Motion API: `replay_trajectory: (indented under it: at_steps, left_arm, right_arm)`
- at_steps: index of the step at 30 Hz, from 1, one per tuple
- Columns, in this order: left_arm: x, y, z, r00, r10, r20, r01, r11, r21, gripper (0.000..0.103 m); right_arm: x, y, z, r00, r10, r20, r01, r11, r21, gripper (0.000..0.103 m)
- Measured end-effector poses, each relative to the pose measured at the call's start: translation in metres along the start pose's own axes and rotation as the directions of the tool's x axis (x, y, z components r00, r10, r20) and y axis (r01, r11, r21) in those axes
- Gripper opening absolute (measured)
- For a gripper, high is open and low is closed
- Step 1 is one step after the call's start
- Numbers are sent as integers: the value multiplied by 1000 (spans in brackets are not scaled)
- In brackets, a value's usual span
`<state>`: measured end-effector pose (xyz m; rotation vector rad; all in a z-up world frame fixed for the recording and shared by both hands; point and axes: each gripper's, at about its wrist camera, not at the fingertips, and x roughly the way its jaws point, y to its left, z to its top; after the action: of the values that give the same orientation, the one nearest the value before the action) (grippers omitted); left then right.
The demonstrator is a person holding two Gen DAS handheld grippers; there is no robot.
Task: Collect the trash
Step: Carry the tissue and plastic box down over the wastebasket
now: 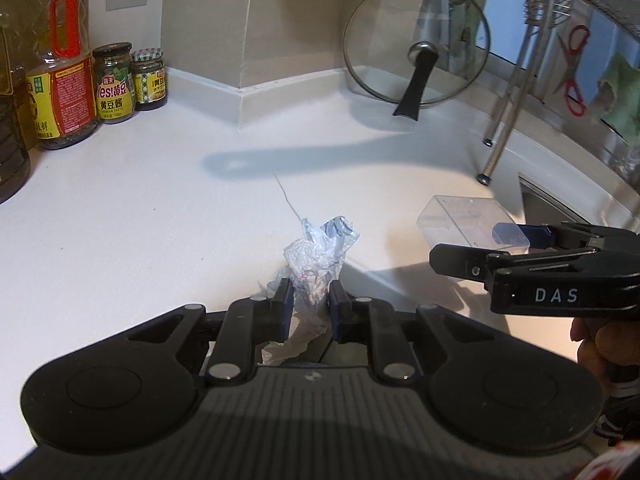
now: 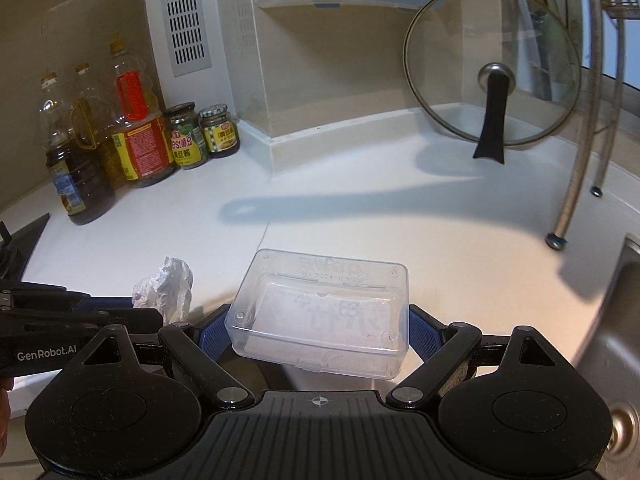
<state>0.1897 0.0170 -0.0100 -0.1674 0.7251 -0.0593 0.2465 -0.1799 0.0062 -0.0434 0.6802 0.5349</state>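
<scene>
left wrist: left gripper (image 1: 307, 304) clenched on crumpled plastic wrapper (image 1: 316, 256), near-centre of white countertop (image 1: 140, 220), pinched low to carry as trash | right wrist: right gripper (image 2: 320, 332) grasps clear plastic box (image 2: 324, 308) across its width, probably lifted; wrapper at its left

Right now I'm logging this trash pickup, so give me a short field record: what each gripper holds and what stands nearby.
left gripper: shut on crumpled plastic wrapper
right gripper: shut on clear plastic box
surface: white countertop
back left: sauce jars, oil bottles
back right: glass lid propped upright
</scene>
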Motion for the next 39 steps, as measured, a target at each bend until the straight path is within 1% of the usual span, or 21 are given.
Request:
replay_trajectory:
  at_steps: [4, 8, 11, 15, 19, 24, 29, 35, 39]
  left_arm:
    - [-24, 2, -17, 1000, -26, 3, 26, 999, 19, 17]
    - [-40, 0, -34, 999, -47, -10, 47, 998, 31, 17]
    - [-49, -4, -45, 998, -55, -18, 55, 998, 22, 17]
    - [-55, -9, -54, 999, -45, -22, 45, 999, 6, 17]
    - [-55, -14, -59, 999, -21, -32, 20, 1000, -24, 17]
    - [-48, -21, -69, 998, -13, -59, 10, 999, -49, 17]
    - [-39, -25, -84, 995, -8, -101, 1, 998, -66, 17]
    - [-30, -22, -101, 990, 4, -144, -17, 996, -91, 17]
    - [-23, -21, -112, 985, 18, -170, -31, 997, -77, 17]
  right_arm:
    - [-24, 19, -19, 1000, -20, 4, 20, 1000, 17, 88]
    - [-46, 31, -37, 999, -37, 4, 37, 999, 32, 88]
    - [-55, 34, -48, 999, -35, -9, 36, 999, 38, 88]
    - [-60, 34, -57, 1000, -16, -22, 17, 999, 28, 88]
    - [-58, 32, -62, 998, 19, -53, -18, 1000, 8, 88]
    - [-54, 28, -72, 995, 45, -91, -46, 999, -5, 88]
    - [-49, 24, -86, 990, 57, -132, -58, 998, -7, 88]
    - [-38, 24, -101, 982, 70, -174, -72, 997, -5, 88]
    - [-30, 24, -112, 977, 72, -202, -72, 997, 8, 88]
